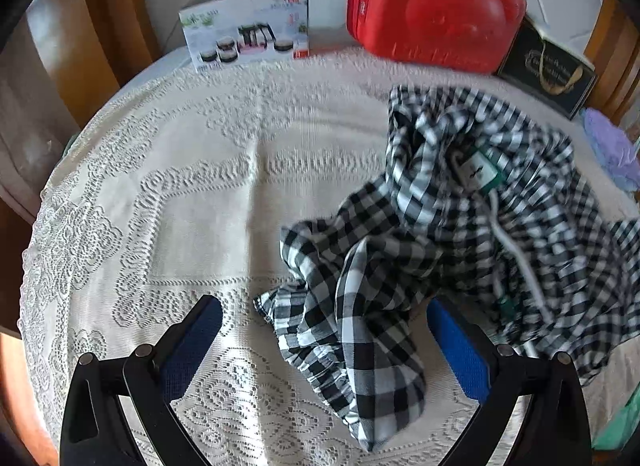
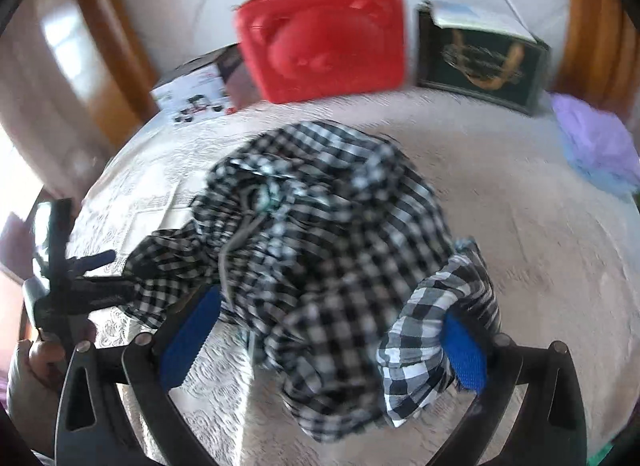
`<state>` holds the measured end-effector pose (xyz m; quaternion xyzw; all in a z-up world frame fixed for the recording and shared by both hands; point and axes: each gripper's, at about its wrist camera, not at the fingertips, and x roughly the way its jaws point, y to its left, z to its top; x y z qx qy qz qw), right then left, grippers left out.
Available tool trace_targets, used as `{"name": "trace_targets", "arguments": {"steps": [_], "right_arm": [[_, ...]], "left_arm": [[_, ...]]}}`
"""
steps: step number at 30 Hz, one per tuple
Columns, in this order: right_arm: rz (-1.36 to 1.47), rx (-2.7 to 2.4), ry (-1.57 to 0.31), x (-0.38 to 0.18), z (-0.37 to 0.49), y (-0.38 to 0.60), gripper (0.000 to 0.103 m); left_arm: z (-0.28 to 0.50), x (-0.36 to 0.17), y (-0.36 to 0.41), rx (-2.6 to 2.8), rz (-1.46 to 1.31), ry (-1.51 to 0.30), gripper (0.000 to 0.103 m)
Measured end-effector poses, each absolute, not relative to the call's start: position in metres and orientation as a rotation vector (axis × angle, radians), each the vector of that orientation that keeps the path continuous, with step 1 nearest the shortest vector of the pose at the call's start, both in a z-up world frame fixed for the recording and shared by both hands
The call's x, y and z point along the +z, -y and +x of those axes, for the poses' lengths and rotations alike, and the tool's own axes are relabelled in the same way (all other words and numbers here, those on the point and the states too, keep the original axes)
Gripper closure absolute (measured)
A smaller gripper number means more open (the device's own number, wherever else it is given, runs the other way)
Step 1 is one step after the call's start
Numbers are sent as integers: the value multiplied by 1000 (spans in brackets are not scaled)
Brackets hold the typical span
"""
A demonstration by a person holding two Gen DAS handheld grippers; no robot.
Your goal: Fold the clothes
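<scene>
- Left wrist view: left tool spread wide, nothing clamped; a fold of the checked garment lies between its blue pads.
- Garment sits crumpled on the lace-covered desk, in front of the red case.
- Right wrist view, blurred: right tool wide apart, cloth bunched between the pads, not pinched.
- Printed box left of the case; dark box right of it.
</scene>
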<state>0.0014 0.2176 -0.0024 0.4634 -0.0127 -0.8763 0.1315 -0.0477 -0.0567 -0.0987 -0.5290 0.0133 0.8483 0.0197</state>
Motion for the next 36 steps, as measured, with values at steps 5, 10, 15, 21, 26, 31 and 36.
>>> {"name": "trace_targets", "arguments": {"steps": [5,10,15,21,26,31,36], "right_arm": [[1195,-2624,46,19,-4,-202,0],[1115,-2779,-13,51,-4,-219,0],[1218,-2756,143,53,-7,-264,0],[1465,-2588,370,14,-7,-313,0],[1545,-2535,396,-4,5,-336,0],[1500,-2536,405,1,19,-354,0],[1495,-2561,425,5,30,-383,0]], "left_arm": [[-55,-134,56,2574,-1754,-72,1],[-56,-155,65,2558,-1803,0,0],[-52,-156,66,2601,-1738,-2,0],[-44,-127,64,2600,-1700,-75,8],[-31,-47,34,2688,-1439,-145,7],[-41,-22,-28,2545,-1349,-98,7],[-46,-73,-101,2394,-1445,-181,8]]}}
